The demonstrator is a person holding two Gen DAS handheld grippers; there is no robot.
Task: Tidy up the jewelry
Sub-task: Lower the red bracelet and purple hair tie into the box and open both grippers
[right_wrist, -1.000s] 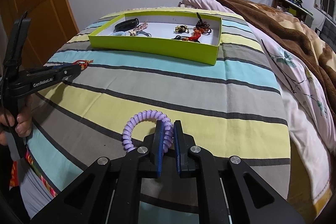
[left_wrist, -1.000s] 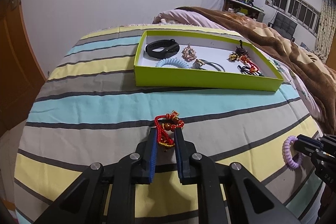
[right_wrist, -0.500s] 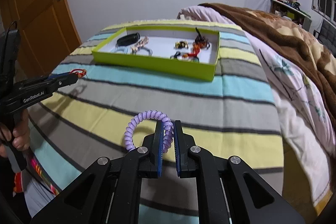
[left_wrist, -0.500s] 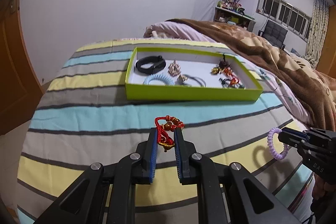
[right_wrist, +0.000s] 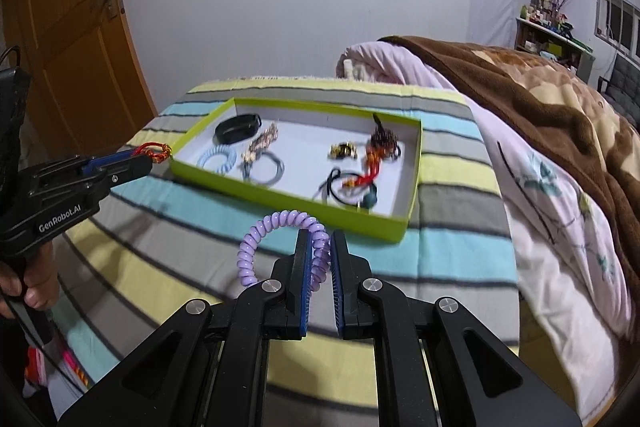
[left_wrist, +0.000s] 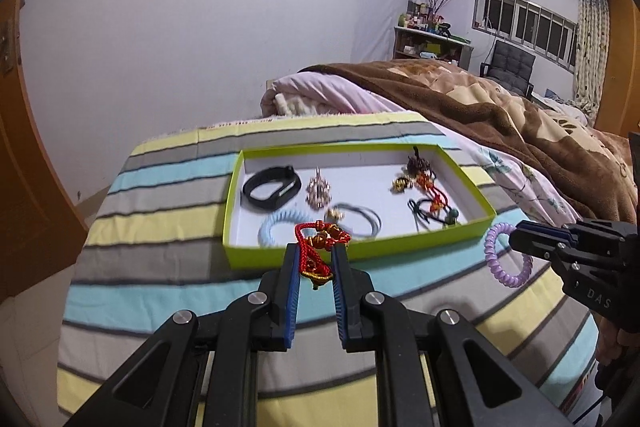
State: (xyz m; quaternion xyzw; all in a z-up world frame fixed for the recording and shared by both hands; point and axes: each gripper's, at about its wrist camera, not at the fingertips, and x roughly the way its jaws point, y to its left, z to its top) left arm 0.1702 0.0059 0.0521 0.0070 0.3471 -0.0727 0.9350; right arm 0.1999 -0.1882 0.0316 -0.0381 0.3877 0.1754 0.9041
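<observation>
Left gripper (left_wrist: 315, 259): clamped on a red braided cord charm with gold beads (left_wrist: 320, 241), pinched low so its knot stands clear above the tips.
Right gripper (right_wrist: 319, 255): closed on a lilac plastic spiral hair tie (right_wrist: 280, 243) — gripped at one side, the free loop arching out left.
Destination: a shallow lime-green cardboard tray with a white floor (left_wrist: 236, 187) lies on the striped bedspread (left_wrist: 160, 267), ahead of both tools.
Already in the tray: a black wristband (left_wrist: 272, 185), a pale blue coil (left_wrist: 280, 225), hair ties and tasselled charms.
Stage, as I judge it: both pieces are off the bedspread and near the tray's front wall — release inside comes next.
</observation>
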